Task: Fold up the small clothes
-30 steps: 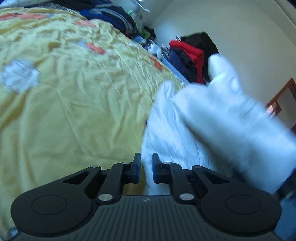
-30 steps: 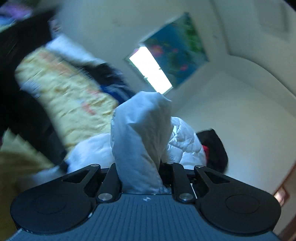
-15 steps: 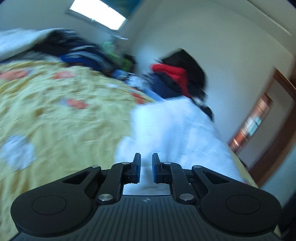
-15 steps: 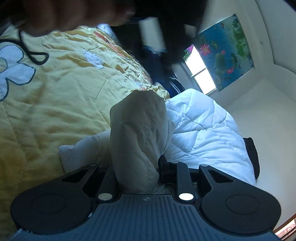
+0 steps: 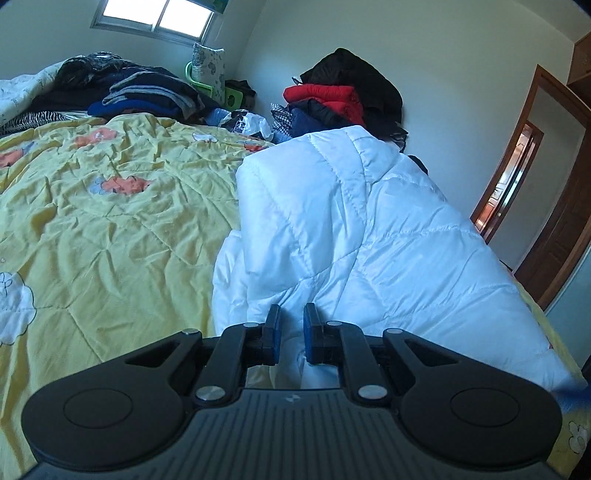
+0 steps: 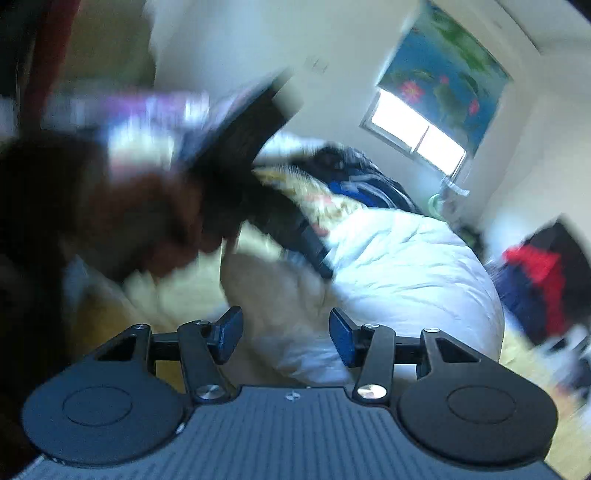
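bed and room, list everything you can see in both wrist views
white quilted jacket: one, white, folded on the right of the bed
yellow quilt: one, yellow with orange and white patches, covering the bed
dark clothes pile: one, black, grey, blue, far end of the bed
red and black clothes heap: one, against the far wall
window: one, bright, far wall
wooden door: one, brown, right
left gripper: fingers nearly shut, white fabric between them
right gripper: fingers apart, just been opening, nothing pinched
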### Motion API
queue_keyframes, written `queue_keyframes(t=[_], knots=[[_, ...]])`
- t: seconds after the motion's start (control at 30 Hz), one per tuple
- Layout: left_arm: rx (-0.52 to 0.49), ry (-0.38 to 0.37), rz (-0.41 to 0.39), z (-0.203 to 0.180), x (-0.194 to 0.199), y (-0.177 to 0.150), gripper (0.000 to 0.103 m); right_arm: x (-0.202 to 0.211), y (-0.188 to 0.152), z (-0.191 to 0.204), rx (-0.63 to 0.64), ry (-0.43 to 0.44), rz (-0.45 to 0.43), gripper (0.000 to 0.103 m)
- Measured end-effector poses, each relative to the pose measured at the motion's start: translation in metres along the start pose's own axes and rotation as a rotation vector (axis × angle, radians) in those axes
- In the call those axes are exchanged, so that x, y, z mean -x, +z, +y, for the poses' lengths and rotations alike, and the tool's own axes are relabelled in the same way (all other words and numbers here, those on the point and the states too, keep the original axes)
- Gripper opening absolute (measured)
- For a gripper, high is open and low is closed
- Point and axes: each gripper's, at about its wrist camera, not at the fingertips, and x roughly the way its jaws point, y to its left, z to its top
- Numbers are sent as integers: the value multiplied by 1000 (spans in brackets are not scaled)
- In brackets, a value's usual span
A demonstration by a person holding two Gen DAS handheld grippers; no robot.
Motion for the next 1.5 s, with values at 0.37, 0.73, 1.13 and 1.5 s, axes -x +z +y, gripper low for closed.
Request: queue_keyframes(t=[0.37, 0.73, 1.13, 1.5], knots=[[-48, 58, -9, -10, 2, -12, 11, -62, 34, -126, -517, -433, 4, 56], [-51, 78, 13, -5, -17, -18, 11, -139, -32, -115, -469, -468, 157, 51], [21, 61, 7, 1, -2, -9, 15, -124, -30, -120, -522, -452, 80, 65], [150, -53, 85, 25, 7, 5, 72, -34, -63, -140, -865, -326, 17, 88]])
